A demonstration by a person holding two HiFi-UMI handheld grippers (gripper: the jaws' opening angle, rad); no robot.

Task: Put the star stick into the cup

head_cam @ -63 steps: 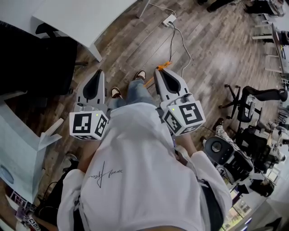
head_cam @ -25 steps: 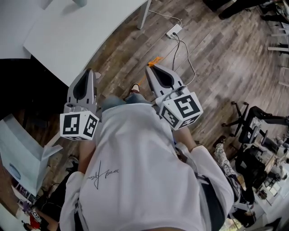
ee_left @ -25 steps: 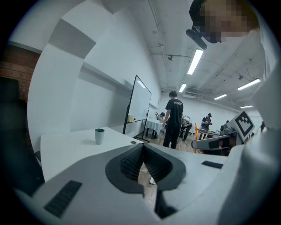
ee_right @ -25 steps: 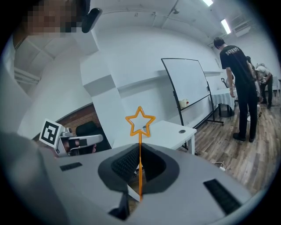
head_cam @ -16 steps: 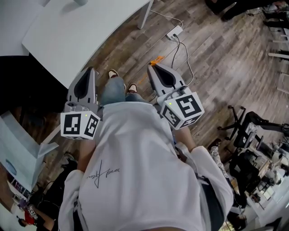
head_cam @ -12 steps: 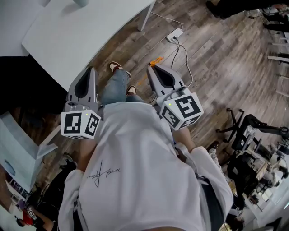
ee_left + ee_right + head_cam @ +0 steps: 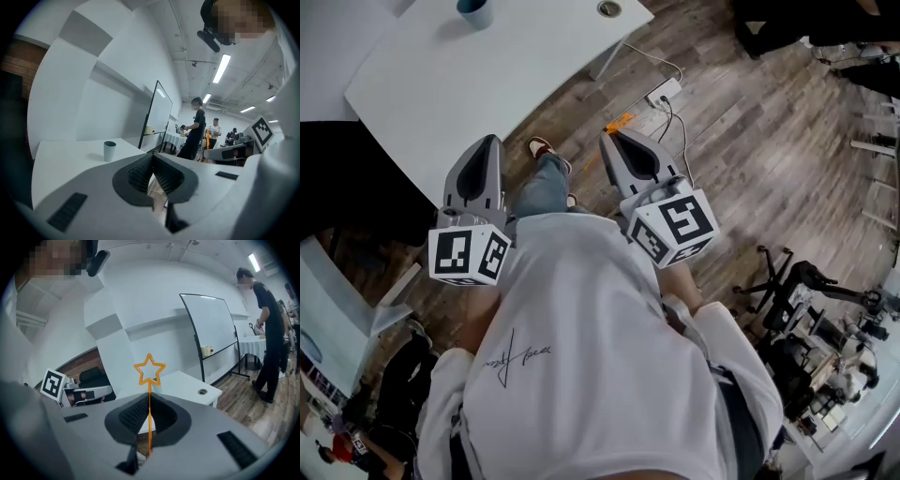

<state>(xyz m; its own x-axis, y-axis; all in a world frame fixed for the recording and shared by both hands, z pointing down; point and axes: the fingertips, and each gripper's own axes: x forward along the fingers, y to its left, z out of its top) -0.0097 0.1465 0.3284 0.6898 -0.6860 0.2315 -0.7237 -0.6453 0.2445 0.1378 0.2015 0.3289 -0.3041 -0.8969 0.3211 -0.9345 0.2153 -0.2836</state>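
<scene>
Since the earlier frames the white counter [image 7: 487, 80] has slid further into the head view, and the cup [image 7: 475, 11] now shows near its far edge.

Starting on the left, my left claw [image 7: 485, 142] is clenched on nothing. In the left gripper view its ribbed pads meet with nothing between them [image 7: 151, 158], and the teal cup [image 7: 109, 151] stands upright on the counter well ahead.

On the right, my right claw [image 7: 610, 137] grips the star stick [image 7: 620, 122], with its orange tip poking out over the floor, short of the counter's near edge. In the right gripper view the jaws pinch the thin shaft [image 7: 149, 394], the hollow star standing above them and the tail running down below.

I judge the stick to be very light, thin and springy, likely to swivel in the pads. Holding it on the shaft below the star suits it; squeezing the outline could bend it.
</scene>
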